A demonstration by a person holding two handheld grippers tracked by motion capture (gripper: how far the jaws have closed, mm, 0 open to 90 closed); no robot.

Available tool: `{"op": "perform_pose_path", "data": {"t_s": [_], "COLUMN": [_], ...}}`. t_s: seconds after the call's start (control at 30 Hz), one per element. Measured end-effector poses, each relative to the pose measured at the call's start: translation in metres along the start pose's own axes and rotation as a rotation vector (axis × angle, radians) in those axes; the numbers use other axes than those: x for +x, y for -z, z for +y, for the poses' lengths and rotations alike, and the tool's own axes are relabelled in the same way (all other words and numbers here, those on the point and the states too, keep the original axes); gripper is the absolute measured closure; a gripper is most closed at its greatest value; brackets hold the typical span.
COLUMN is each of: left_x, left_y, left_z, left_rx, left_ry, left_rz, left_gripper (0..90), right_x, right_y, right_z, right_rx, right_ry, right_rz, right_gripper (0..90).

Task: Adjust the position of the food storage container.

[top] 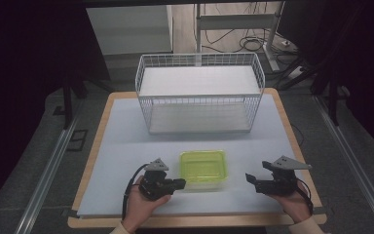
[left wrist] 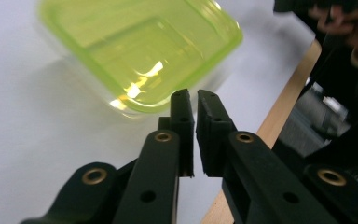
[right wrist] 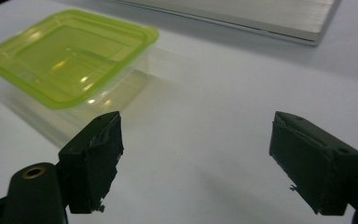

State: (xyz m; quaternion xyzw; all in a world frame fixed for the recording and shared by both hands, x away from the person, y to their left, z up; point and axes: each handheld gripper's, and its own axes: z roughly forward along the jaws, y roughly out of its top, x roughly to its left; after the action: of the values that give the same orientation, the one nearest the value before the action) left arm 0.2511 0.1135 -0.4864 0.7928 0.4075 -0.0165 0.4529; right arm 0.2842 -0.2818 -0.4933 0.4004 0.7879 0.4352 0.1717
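Note:
A clear plastic box with a lime-green lid (top: 202, 167) sits near the front middle of the table; it also lies at the top of the left gripper view (left wrist: 140, 51) and upper left of the right gripper view (right wrist: 70, 56). My left gripper (top: 180, 184) rests at the box's front left corner, jaws almost together with a thin gap and nothing between them (left wrist: 196, 100). My right gripper (top: 249, 178) stands off the box's right side, jaws wide apart and empty (right wrist: 196, 158).
A white wire basket (top: 199, 92) with a white shelf stands at the back middle of the table. A pale sheet (top: 126, 141) covers the wooden tabletop, whose edge (left wrist: 284, 102) runs close to the left gripper. Chairs and cables lie beyond the table.

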Motion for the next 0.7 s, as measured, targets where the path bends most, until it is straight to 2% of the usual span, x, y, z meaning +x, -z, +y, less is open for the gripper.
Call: {"op": "perform_pose_path", "data": {"t_s": [0.03, 0.07, 0.13, 0.23, 0.27, 0.37, 0.43, 0.53, 0.7], "left_x": [0.005, 0.008, 0.019, 0.027, 0.029, 0.034, 0.037, 0.041, 0.042], "left_y": [0.005, 0.008, 0.015, 0.022, 0.024, 0.026, 0.026, 0.026, 0.025], "left_z": [0.0, 0.0, 0.001, 0.002, 0.003, 0.002, 0.002, 0.002, 0.002], "left_rx": [-0.027, -0.043, -0.069, -0.088, -0.095, -0.103, -0.106, -0.11, -0.116], "left_ry": [0.028, 0.046, 0.111, 0.148, 0.16, 0.185, 0.208, 0.223, 0.236], "left_rz": [-0.003, -0.005, -0.021, 0.02, 0.02, 0.015, -0.008, -0.021, -0.028], "left_gripper": [83.0, 76.8, 67.5, 48.0, 45.1, 39.1, 35.5, 34.6, 33.8], "right_x": [0.001, 0.001, 0.002, 0.003, 0.003, 0.004, 0.005, 0.006, 0.007], "right_y": [0.0, 0.0, 0.0, 0.0, 0.0, -0.001, 0.0, -0.001, -0.003], "right_z": [0.001, 0.002, 0.004, 0.006, 0.007, 0.009, 0.011, 0.015, 0.023], "right_rx": [-0.003, -0.005, -0.011, -0.021, -0.022, -0.023, -0.017, -0.016, 0.013], "right_ry": [-0.003, -0.007, -0.015, -0.015, -0.012, -0.016, -0.018, -0.027, -0.092], "right_rz": [0.013, 0.027, 0.052, 0.069, 0.073, 0.082, 0.094, 0.119, 0.182], "right_gripper": [17.2, 17.0, 16.5, 16.2, 16.2, 16.7, 19.0, 20.6, 24.9]}}
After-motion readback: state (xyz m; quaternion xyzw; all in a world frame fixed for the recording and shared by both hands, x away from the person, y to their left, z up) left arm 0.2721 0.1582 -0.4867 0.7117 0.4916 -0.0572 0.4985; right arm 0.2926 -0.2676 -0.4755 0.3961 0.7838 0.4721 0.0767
